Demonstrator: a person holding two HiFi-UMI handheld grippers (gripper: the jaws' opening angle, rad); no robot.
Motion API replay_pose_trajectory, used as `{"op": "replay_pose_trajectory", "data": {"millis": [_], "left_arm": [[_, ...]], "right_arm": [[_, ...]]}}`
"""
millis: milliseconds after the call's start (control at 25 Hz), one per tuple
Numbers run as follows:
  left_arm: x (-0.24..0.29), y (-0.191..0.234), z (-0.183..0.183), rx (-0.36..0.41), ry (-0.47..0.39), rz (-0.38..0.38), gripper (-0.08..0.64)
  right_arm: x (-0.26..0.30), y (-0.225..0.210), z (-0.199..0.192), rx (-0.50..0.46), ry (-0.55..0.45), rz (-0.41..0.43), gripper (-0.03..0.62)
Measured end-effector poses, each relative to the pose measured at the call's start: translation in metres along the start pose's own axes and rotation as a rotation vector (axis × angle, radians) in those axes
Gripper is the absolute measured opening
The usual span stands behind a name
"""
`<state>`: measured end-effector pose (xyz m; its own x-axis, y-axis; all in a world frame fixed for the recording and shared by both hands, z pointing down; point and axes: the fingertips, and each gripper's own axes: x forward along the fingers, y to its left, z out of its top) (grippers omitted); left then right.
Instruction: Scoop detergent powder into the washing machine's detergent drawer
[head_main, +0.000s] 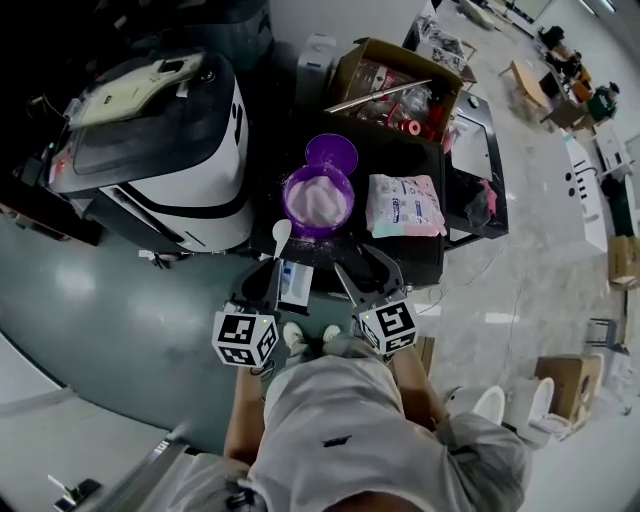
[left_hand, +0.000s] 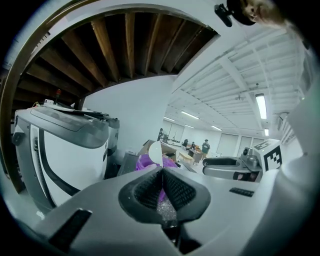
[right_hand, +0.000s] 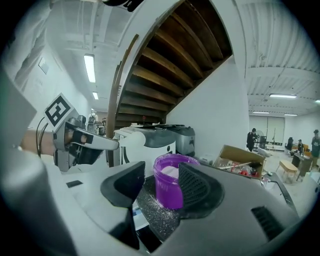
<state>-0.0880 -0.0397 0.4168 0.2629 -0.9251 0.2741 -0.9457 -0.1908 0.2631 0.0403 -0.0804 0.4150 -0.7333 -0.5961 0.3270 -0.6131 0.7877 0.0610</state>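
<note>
A purple tub (head_main: 318, 200) of white powder stands on the dark table (head_main: 400, 250), its purple lid (head_main: 331, 153) just behind it. My left gripper (head_main: 272, 270) is shut on the handle of a white spoon (head_main: 281, 235), whose empty bowl points toward the tub. In the left gripper view the spoon (left_hand: 155, 150) rises from the shut left gripper (left_hand: 162, 187), with the tub (left_hand: 147, 163) beyond. My right gripper (head_main: 365, 268) is open near the table's front edge. In its own view the right gripper (right_hand: 161, 175) frames the tub (right_hand: 171, 187) without touching it. The washing machine (head_main: 160, 150) stands at the left.
A pink-and-white detergent bag (head_main: 404, 205) lies right of the tub. An open cardboard box (head_main: 395, 90) of items sits behind. A small blue-and-white packet (head_main: 295, 282) lies at the table's front edge. Powder grains dust the table. People stand far across the room.
</note>
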Motion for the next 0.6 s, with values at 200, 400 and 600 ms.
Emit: {"op": "replay_pose_trajectory", "data": {"millis": [200, 400, 600], "left_arm": [[0.021, 0.007, 0.005, 0.011, 0.022, -0.023, 0.017], [0.046, 0.010, 0.008, 0.032, 0.063, -0.015, 0.017], [0.074, 0.011, 0.013, 0.051, 0.107, 0.021, 0.017]], "right_arm": [[0.013, -0.015, -0.001, 0.008, 0.013, -0.017, 0.196], [0.028, -0.035, 0.000, 0.014, 0.007, 0.001, 0.196], [0.044, -0.061, 0.005, 0.007, -0.009, 0.037, 0.196]]}}
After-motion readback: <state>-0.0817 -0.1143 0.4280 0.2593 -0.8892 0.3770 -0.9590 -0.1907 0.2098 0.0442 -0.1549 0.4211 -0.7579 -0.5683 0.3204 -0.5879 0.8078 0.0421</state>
